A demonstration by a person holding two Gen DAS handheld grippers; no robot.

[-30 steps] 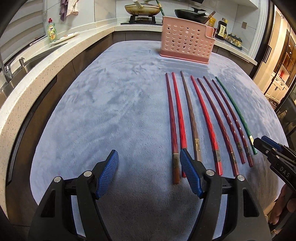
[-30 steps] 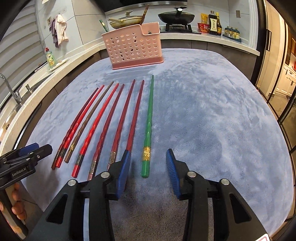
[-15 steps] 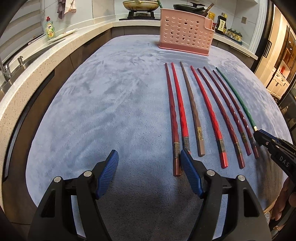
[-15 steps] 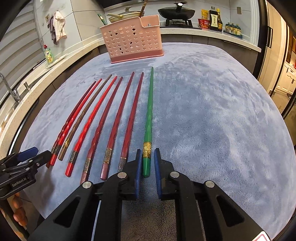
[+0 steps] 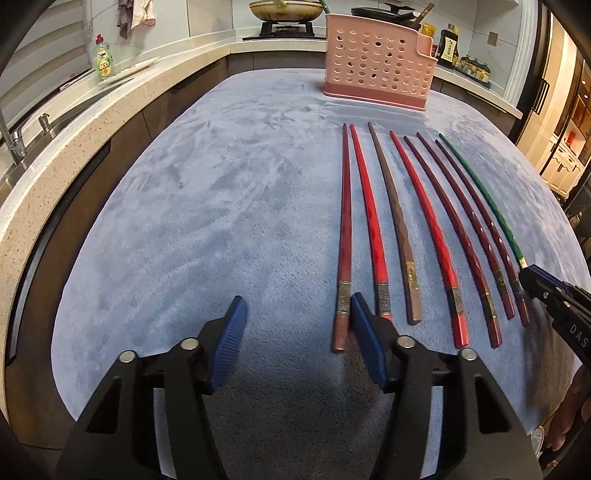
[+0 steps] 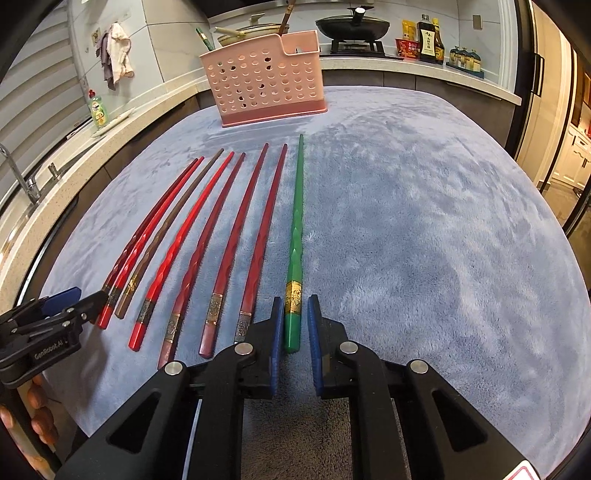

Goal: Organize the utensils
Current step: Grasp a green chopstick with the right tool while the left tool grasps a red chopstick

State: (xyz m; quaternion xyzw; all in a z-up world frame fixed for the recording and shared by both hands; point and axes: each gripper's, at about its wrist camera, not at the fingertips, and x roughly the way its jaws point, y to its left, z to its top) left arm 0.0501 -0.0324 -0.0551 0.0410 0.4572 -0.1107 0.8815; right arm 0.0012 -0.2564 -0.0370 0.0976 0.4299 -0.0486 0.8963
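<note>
Several red chopsticks, a brown one point(image 5: 399, 236) and a green chopstick point(image 6: 297, 221) lie side by side on the blue-grey cloth point(image 5: 221, 206). A pink perforated holder point(image 6: 266, 81) stands upright beyond their tips. My right gripper point(image 6: 294, 332) is shut on the green chopstick's gold-banded near end, which rests on the cloth. My left gripper point(image 5: 297, 339) is closing. The thick end of the leftmost dark red chopstick point(image 5: 343, 258) lies between its jaws, close to the right pad point(image 5: 364, 332). The left pad point(image 5: 229, 343) stands well apart from it.
A stone counter with a sink faucet point(image 6: 18, 181) and a dish-soap bottle point(image 5: 102, 61) runs along the left. Pans sit on the stove point(image 6: 354, 26) behind the holder, with sauce bottles point(image 6: 428, 40) to the right. The table's front edge lies just under both grippers.
The right jaws closed onto the green chopstick's near end. The left gripper shifted so the leftmost chopstick's end sits inside its jaws, and those jaws narrowed.
</note>
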